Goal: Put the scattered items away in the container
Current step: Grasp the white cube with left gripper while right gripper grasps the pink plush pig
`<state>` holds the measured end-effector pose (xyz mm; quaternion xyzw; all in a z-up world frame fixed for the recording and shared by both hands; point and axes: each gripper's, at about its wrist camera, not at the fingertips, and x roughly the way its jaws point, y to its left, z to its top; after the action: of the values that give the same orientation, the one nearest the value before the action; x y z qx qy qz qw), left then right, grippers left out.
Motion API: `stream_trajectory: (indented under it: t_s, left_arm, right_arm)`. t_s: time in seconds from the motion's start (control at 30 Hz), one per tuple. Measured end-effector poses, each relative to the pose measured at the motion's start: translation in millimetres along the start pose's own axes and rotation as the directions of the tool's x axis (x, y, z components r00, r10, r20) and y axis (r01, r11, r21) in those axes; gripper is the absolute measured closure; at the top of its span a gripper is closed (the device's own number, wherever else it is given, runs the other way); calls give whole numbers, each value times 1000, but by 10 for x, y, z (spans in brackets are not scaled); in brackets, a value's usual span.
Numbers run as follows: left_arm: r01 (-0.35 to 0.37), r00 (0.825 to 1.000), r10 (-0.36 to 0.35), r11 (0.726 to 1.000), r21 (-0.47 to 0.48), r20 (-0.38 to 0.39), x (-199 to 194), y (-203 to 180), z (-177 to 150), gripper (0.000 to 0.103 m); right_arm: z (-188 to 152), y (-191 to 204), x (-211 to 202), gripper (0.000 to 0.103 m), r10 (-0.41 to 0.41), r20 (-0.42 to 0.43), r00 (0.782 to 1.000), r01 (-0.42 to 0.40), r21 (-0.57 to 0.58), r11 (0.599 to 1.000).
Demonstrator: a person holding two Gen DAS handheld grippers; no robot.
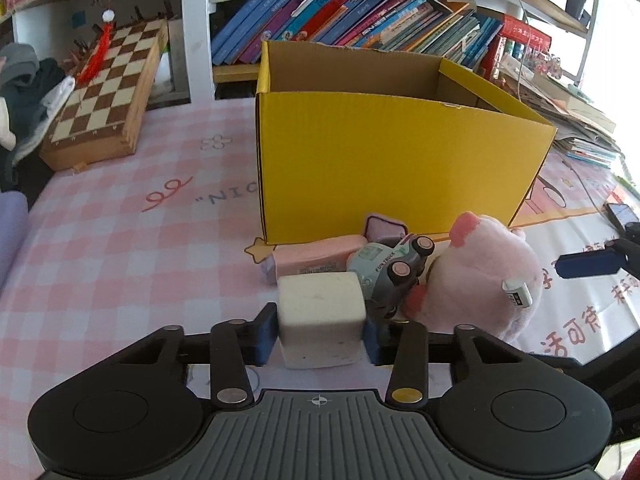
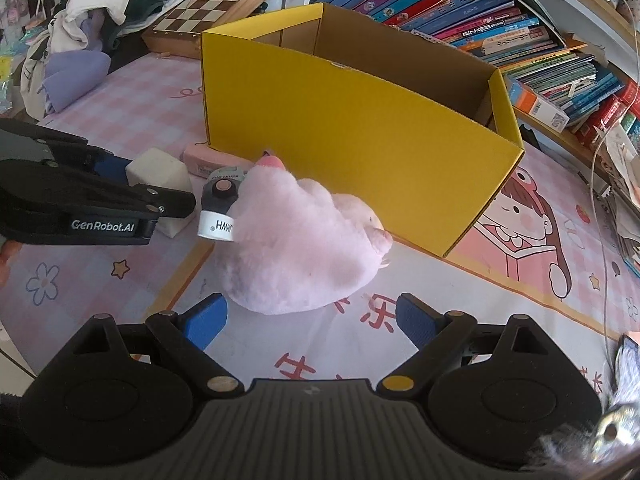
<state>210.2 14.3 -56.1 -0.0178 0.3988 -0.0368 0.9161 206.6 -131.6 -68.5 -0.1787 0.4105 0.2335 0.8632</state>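
Observation:
My left gripper [image 1: 320, 336] is shut on a white block [image 1: 320, 312], its blue pads pressing both sides just above the pink checked cloth. Right behind the block lie a pink case [image 1: 312, 258], a small purple box [image 1: 384, 228] and a tipped grey toy car [image 1: 388, 268]. A pink plush [image 2: 296, 240] lies beside them, in front of the yellow cardboard box [image 2: 340, 120], whose top is open. My right gripper [image 2: 310, 322] is open just short of the plush, with nothing between its fingers.
A wooden chessboard [image 1: 108, 88] lies at the back left beside a heap of clothes [image 2: 120, 0]. Shelves of books [image 1: 340, 12] stand behind the box. Stacked papers [image 1: 580, 120] and a phone [image 1: 620, 214] lie to the right.

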Motion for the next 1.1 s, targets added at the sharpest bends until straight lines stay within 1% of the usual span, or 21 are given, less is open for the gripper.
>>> stream_trajectory:
  t_s: [0.07,0.17,0.3,0.37,0.5,0.7,0.87,0.93,1.1]
  left_arm:
    - [1,1000,-1,1000,0,0,-28,11,-10,68]
    - [-7,1000,7,1000,-24,-5,-82,69,-32,69]
    - [-19,1000,19,997,-70,-11,-160,181,-68,69]
    - [-27,1000,26,996,-86,-12,-190,222,-83,69]
    - [-42,999,41,994,-99,-10,-230,266,-101,69]
    - [-53,999,52,993,-104,-14,-291,318,-151,69]
    - [-60,998,58,993,-105,-17,-347,363,-181,69]
    - [-61,998,59,992,-107,-18,-361,376,-192,69]
    - [-51,999,50,994,-99,-13,-395,381,-200,69]
  right_arm:
    - [17,-15,24,11,6,0,1000,-6,6,1000]
    - [52,-37,68,11,22,-5,1000,-22,23,999]
    - [106,-54,142,5,36,-13,999,-35,42,999]
    - [134,-54,181,4,42,-17,999,-41,48,998]
    - [179,-39,253,2,48,-25,999,-47,50,998]
    - [233,-21,376,2,44,-48,998,-41,61,997]
    - [260,-20,411,6,44,-43,998,-40,83,996]
    - [258,-9,410,10,39,-38,999,-36,78,996]
    - [243,32,371,23,23,-31,999,-21,58,998]
